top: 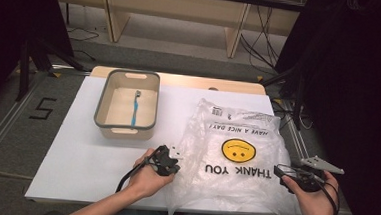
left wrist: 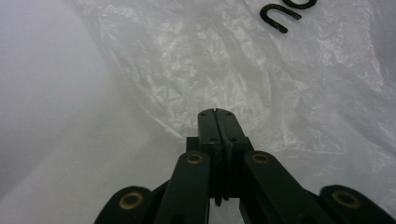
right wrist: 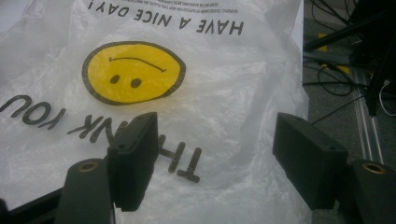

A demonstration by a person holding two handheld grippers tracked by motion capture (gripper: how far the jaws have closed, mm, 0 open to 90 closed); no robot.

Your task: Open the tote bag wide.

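A: The plastic bag (top: 235, 155) lies flat and crinkled on the white table (top: 75, 150), at the side near the person, with its smiley face and "THANK YOU" print upside down from that side. It looks thin, very light and limp, so it should slide and balloon rather than lift as one piece.

B: The left gripper (left wrist: 218, 113) has its jaws pressed together at the bag's left edge. Whether a fold of film is pinched between them cannot be told from the left gripper view.

A: The right gripper (right wrist: 215, 158) has its jaws spread wide, hovering over the bag's right side near the word "THANK".

B: The film is probably slippery, so a gathered fold or the bag's edge seems a better hold than the flat middle. The toothbrush (top: 135, 109) waits in the grey bin (top: 101, 102) behind.
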